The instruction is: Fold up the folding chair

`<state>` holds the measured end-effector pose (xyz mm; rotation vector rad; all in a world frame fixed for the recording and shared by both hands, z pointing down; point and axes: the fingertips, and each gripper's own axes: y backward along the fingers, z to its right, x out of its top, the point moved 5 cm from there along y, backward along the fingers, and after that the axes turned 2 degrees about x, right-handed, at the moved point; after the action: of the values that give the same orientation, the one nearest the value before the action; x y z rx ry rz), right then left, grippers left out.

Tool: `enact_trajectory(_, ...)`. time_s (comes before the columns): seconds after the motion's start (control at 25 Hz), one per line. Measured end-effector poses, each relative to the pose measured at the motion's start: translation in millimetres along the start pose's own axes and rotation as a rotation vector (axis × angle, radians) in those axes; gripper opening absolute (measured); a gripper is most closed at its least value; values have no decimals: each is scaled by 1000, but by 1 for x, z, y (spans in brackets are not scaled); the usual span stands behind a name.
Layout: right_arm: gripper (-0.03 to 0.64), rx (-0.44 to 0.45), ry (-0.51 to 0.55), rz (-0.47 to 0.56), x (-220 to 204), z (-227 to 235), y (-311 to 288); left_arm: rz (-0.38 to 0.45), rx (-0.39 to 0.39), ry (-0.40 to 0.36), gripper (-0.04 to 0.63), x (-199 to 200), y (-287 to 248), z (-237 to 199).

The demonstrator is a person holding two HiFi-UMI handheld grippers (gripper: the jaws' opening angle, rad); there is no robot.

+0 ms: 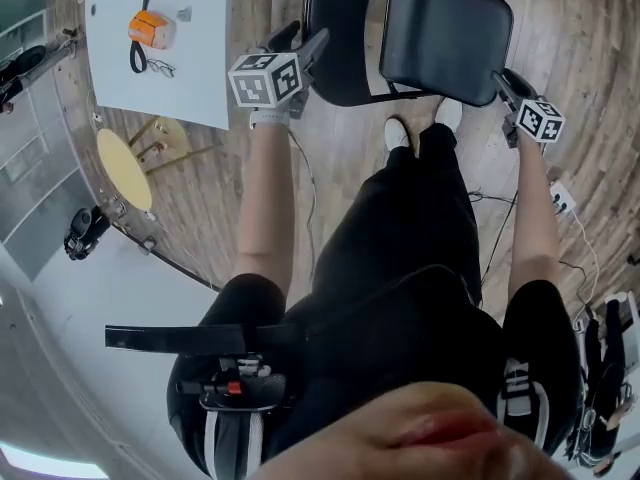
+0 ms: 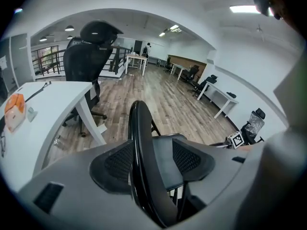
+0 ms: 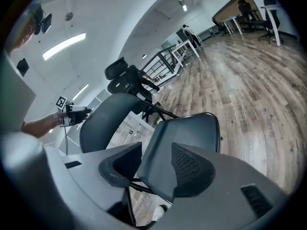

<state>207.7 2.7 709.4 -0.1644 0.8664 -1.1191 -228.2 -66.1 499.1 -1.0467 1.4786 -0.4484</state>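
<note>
Left gripper (image 2: 152, 161), jaws wide, straddles the unfolded folding chair's (image 1: 440, 38) backrest (image 2: 137, 138) rim; right gripper (image 3: 156, 164), half open, straddles its seat (image 3: 184, 131) corner. Neither grips. We judge a shallow closure risks slipping and tipping the chair.

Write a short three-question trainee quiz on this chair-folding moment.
1. True or false: the left gripper has the backrest rim between its open jaws.
2. What sits between the right gripper's jaws? A: the seat; B: a bottle; C: nothing.
3. Is the chair folded yet?
Key: 1 true; 2 A; 3 no, the seat is not yet folded up.
</note>
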Motion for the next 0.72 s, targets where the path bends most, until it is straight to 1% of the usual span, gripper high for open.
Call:
enact_trajectory(0.08, 198, -14, -73, -15, -13, 36, -12, -26, 13, -8, 241, -2, -11, -5)
enact_trajectory(0.16, 242, -19, -140, -31, -25, 68, -22, -30, 17, -12, 241, 1, -14, -8)
enact_trajectory(0.28, 285, -29, -198, -63, -40, 111, -34, -49, 7, 14, 245, 5, -13, -12)
enact_trajectory(0.4, 301, -32, -241, -90, -53, 149, -42, -89, 35, 24, 245, 6, -18, -21)
enact_trajectory(0.44, 301, -24, -258, -100, -57, 160, -45, -105, 30, 31, 246, 5, -23, -22)
enact_trajectory(0.6, 305, 44, -309, -127, -68, 189, -63, -198, -32, 41, 247, -4, -50, -14)
enact_trajectory(0.72, 308, 92, -328, -137, -72, 202, -75, -255, -35, 42, 247, -10, -66, -11)
